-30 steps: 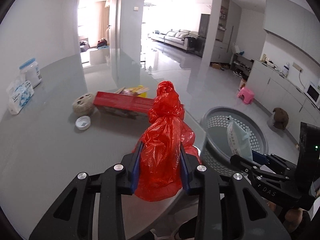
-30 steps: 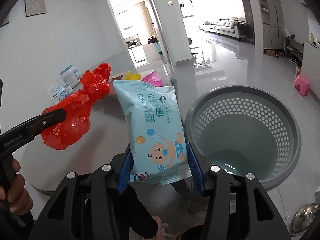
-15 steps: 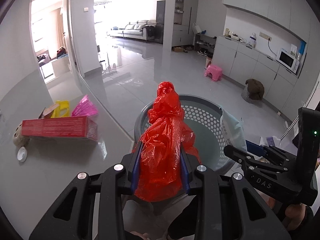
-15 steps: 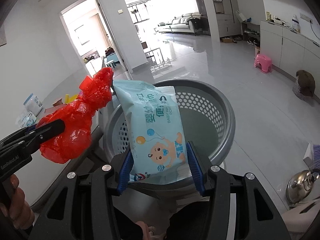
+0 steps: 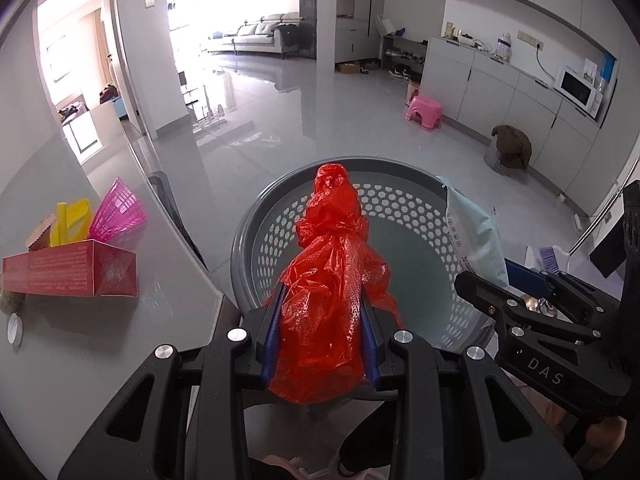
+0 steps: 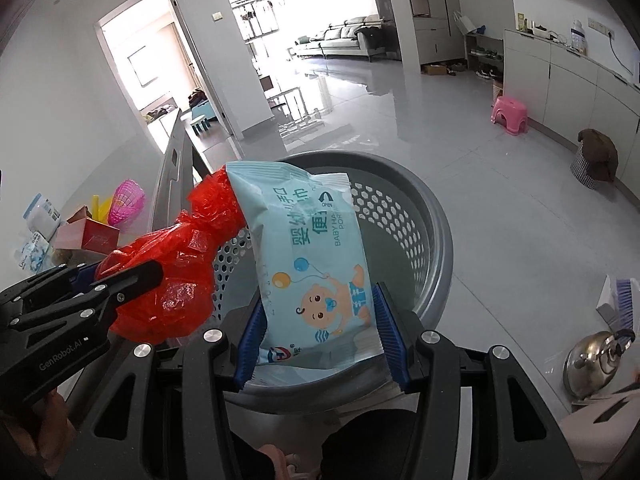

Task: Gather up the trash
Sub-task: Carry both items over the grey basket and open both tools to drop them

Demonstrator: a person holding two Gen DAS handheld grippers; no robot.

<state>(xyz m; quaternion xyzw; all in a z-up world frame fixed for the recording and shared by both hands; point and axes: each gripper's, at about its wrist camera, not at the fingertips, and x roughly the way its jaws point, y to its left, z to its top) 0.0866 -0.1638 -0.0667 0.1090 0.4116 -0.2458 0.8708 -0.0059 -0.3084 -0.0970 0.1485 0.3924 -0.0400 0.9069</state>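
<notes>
Left claw: my left gripper (image 5: 320, 344) is clamped on the red plastic bag (image 5: 328, 280), blue pads pressed into its crumpled sides.
Right claw: my right gripper (image 6: 320, 344) is clamped on the baby wipes pack (image 6: 316, 264), pads bearing on its 2 long edges.
Where the trash is: both pieces hang in my claws over the grey perforated basket (image 5: 400, 168), none inside it yet as far as I can see; its floor looks bare.
Key relation: the basket mouth lies straight ahead of and below both claws, so I judge the coming move to be a plain release with little or no further reach.
Long axes: the bag and the pack each run forward along my fingers, tips out over the basket's middle.
Nearer hand: I cannot tell; the 2 claws sit side by side at the near rim, the bag's knot just beside or touching the pack's upper left corner.
Risk: I expect the bag might cling to the pads.
Count: 2 claws, 2 held items, 1 basket.
Left on the table (image 5: 80, 360): 1 red box (image 5: 68, 268), 1 pink mesh piece (image 5: 116, 212), 1 yellow piece (image 5: 72, 220), 1 white cap (image 5: 15, 330).
</notes>
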